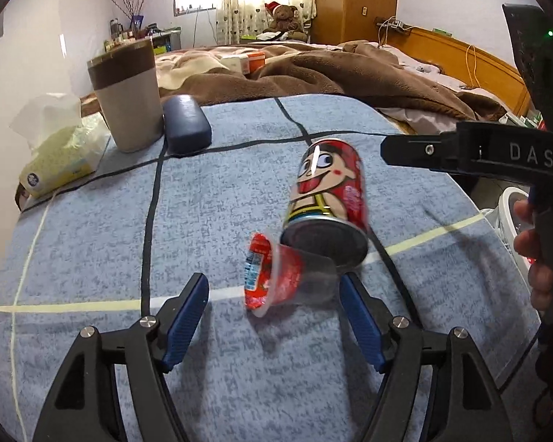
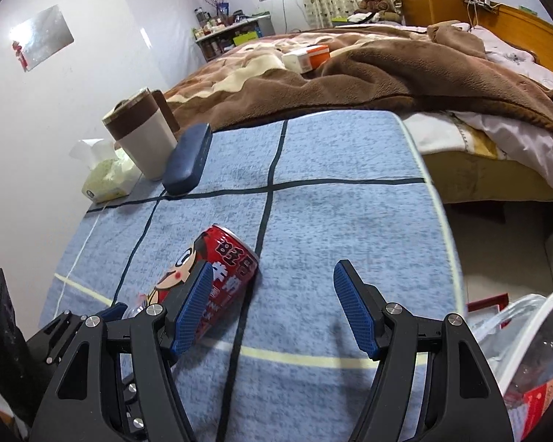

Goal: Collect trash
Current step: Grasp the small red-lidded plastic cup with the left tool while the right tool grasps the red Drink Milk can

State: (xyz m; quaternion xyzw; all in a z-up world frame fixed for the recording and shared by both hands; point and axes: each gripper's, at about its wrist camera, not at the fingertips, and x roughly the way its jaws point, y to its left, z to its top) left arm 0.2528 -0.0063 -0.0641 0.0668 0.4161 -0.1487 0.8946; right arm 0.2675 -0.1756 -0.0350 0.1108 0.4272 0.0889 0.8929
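Left claw (image 1: 274,294), blue pads spread, straddles a small clear plastic jelly cup with red foil lid (image 1: 276,276) lying sideways at lower centre, nearer than the right claw (image 2: 272,309), also spread.

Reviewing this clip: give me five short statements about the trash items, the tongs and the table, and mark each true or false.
1. The red can lies on its side on the blue cloth. True.
2. The left tongs are clamped on the can. False: they are open, with the small plastic cup lying between the fingers, not pressed.
3. The plastic cup stands upright. False: it lies tipped over, next to the can's end.
4. The right tongs hold nothing. True: they are open over the cloth, the can beside the left finger.
5. The brown-and-white tumbler has fallen over. False: it stands upright beside the dark blue case.
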